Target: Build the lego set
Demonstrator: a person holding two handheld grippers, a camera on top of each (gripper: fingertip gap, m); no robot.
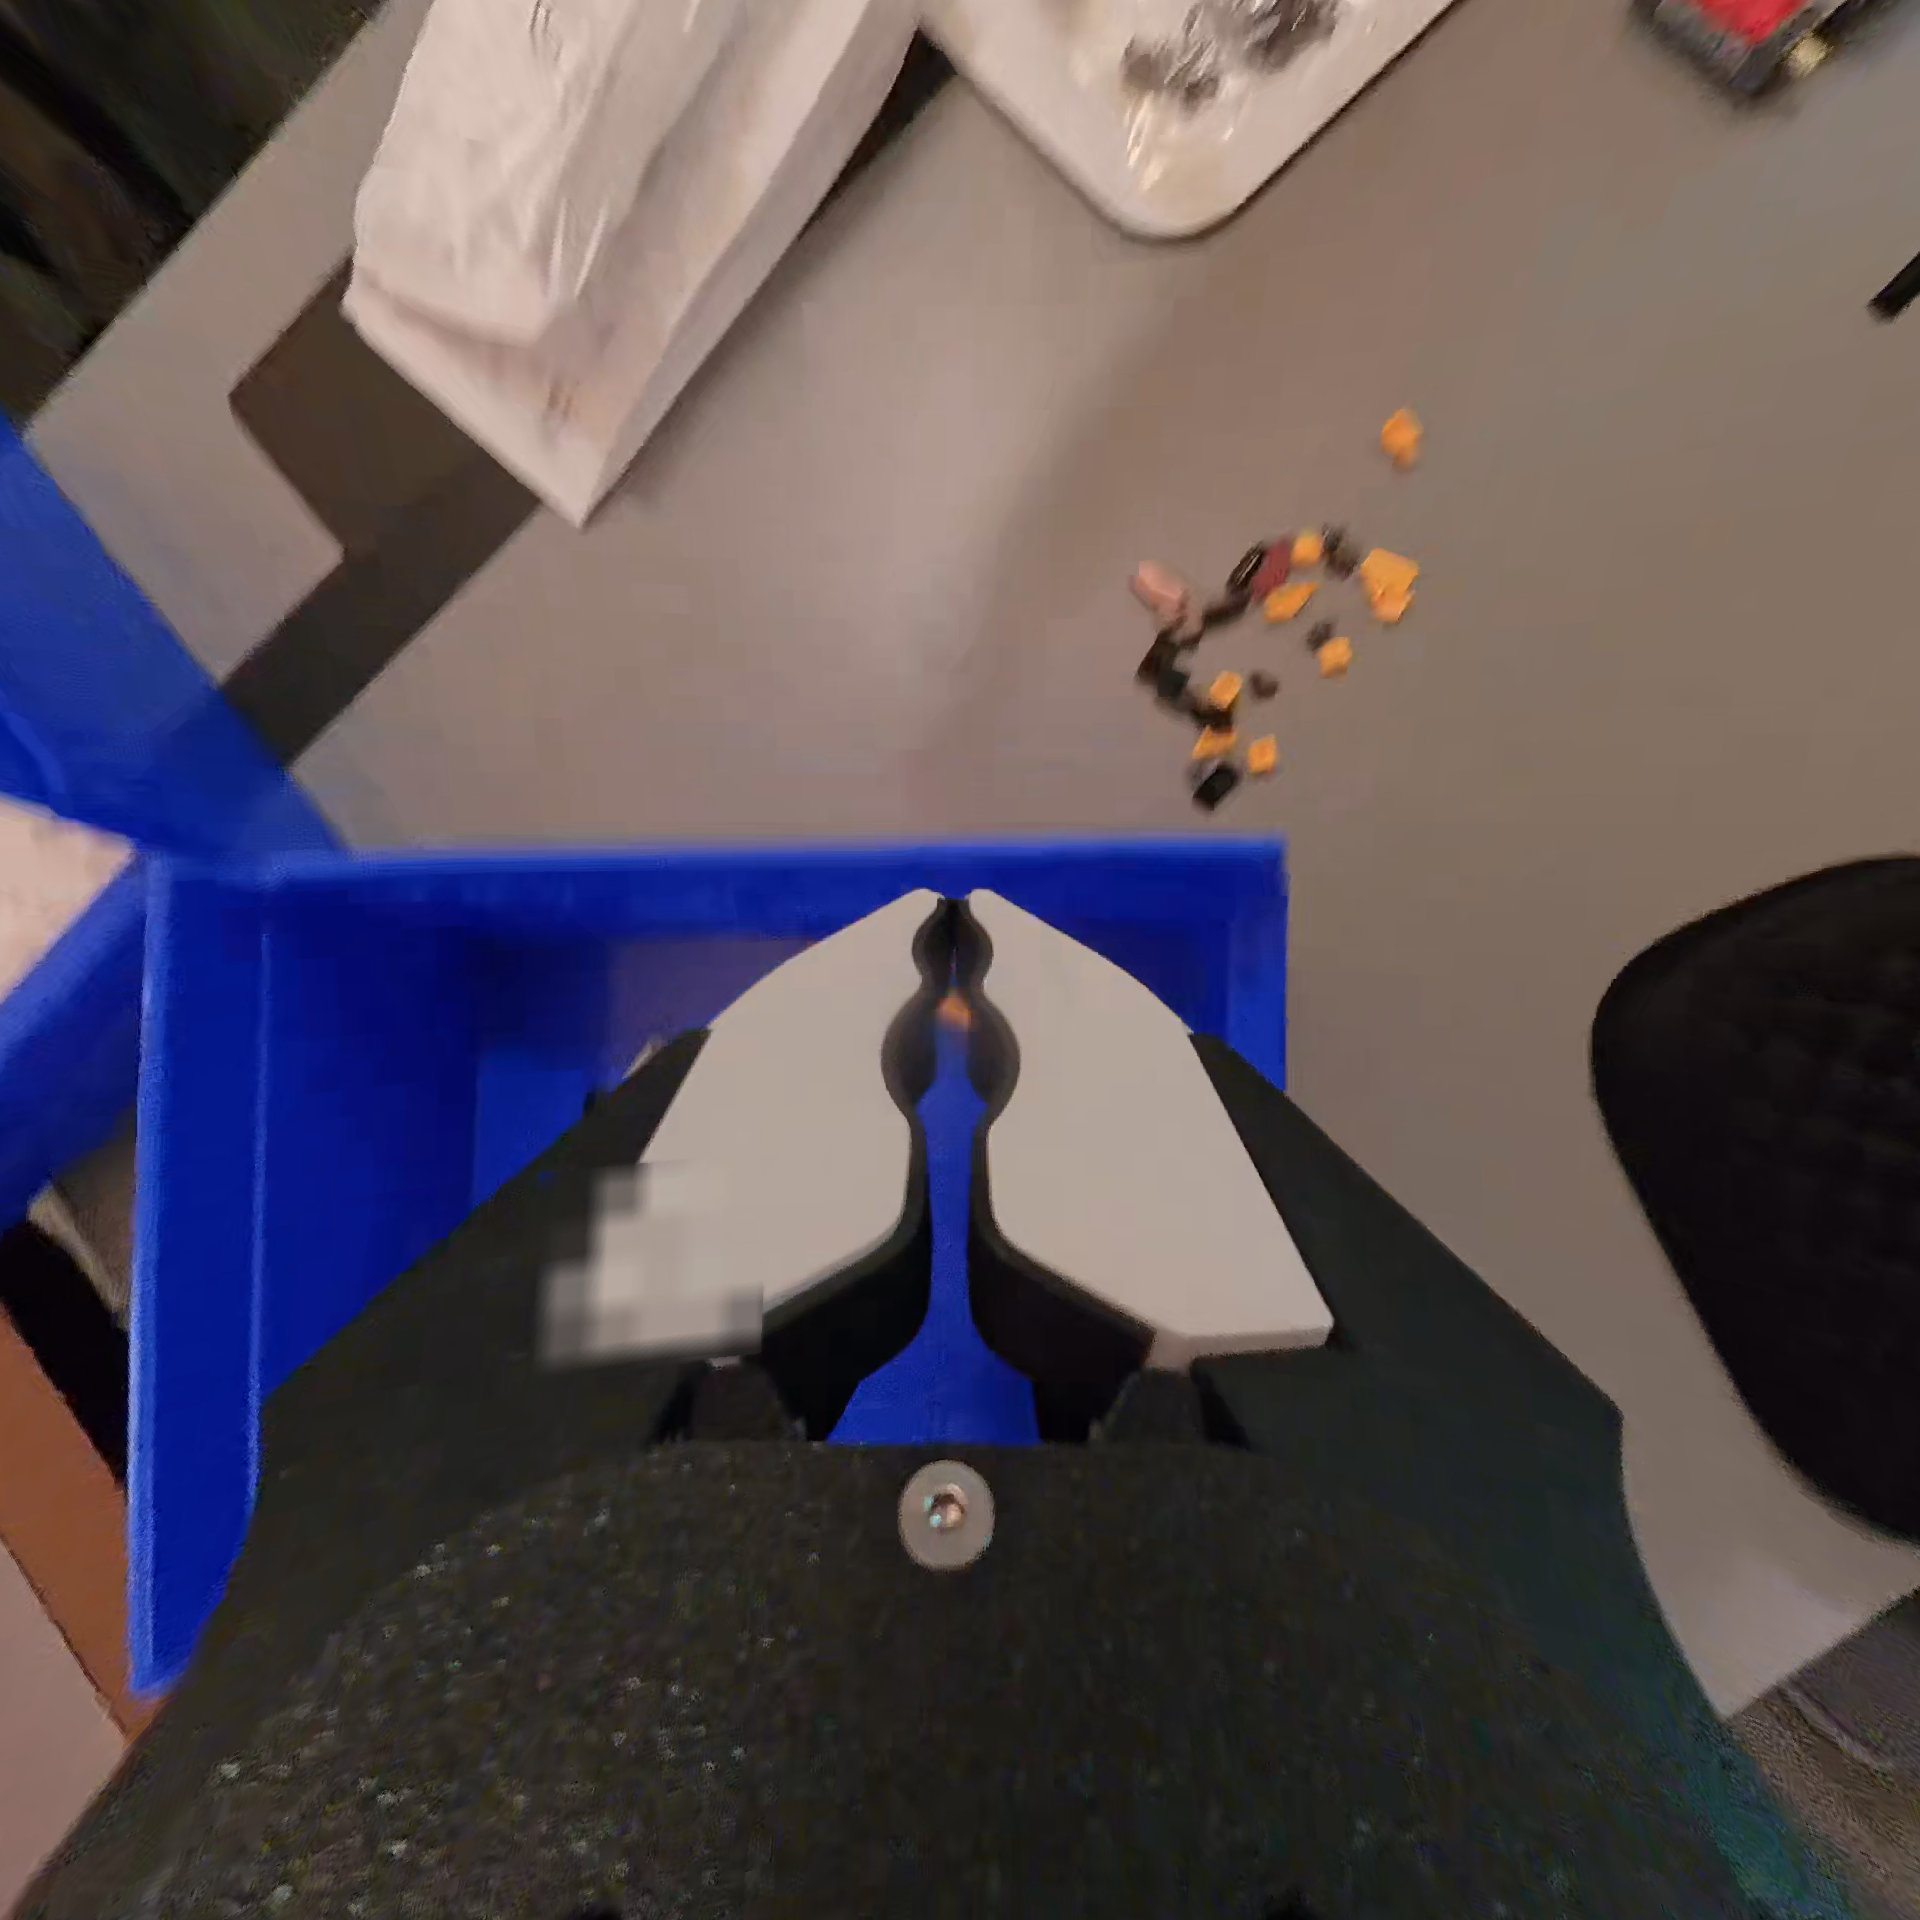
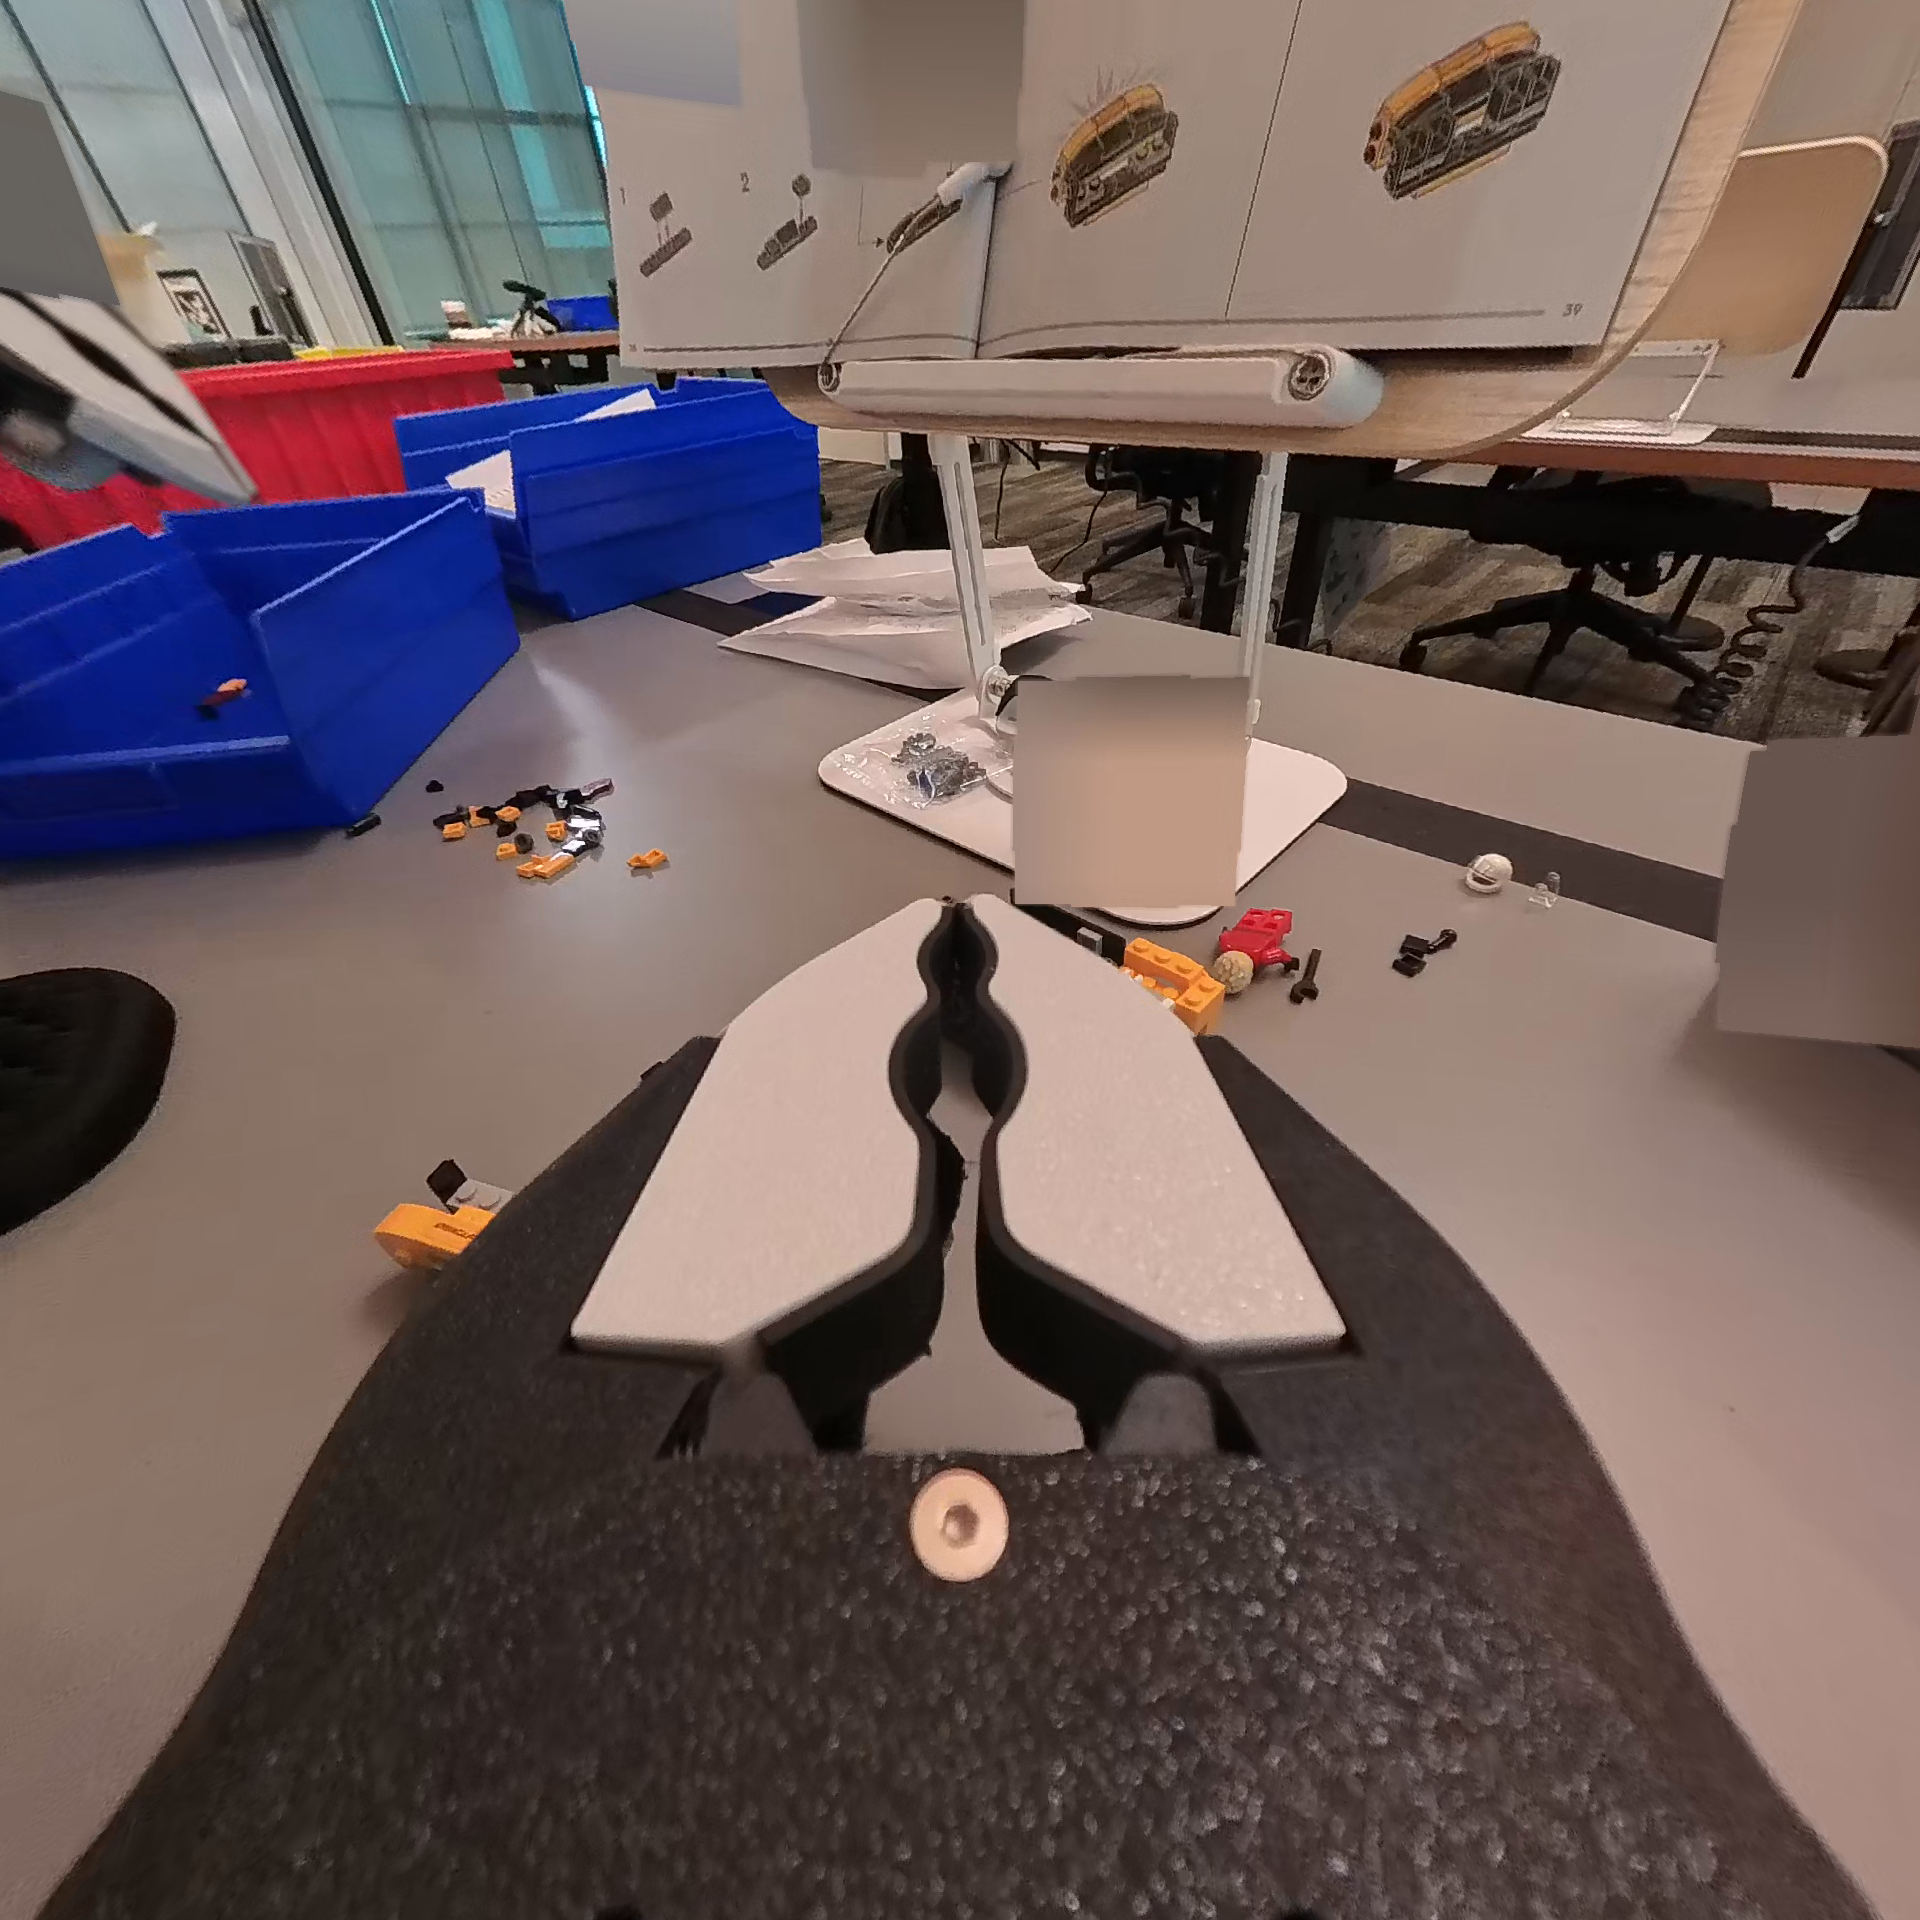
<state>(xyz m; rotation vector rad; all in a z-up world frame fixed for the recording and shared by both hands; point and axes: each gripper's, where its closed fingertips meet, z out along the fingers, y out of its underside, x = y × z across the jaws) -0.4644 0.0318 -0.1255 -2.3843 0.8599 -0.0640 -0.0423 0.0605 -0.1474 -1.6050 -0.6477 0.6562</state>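
Observation:
My left gripper (image 1: 954, 902) is shut and hovers over a blue bin (image 1: 727, 868). A small orange piece (image 1: 954, 1010) shows through the slot behind the fingertips. In the right wrist view that piece (image 2: 227, 690) lies on the floor of the bin (image 2: 384, 634), with the left gripper (image 2: 234, 480) above it, nothing seen in its tips. My right gripper (image 2: 957, 910) is shut low over the grey table, just left of an orange and black partial build (image 2: 1179, 975). A scatter of small orange and black pieces (image 2: 540, 826) lies near the bin, also in the left wrist view (image 1: 1278, 644).
An instruction booklet (image 2: 1143, 208) stands on a white stand (image 2: 1288, 800), with a bag of parts (image 2: 935, 769) on its base. A red piece (image 2: 1262, 935), black bits (image 2: 1418, 951), a white helmet (image 2: 1488, 871) and an orange curved piece (image 2: 426, 1231) lie around. More blue bins (image 2: 665, 488) stand behind. My hands' fingertips stand some 45 centimetres from each other. The orange curved piece (image 2: 426, 1231) sits 15 centimetres or so from the ends of my right fingers.

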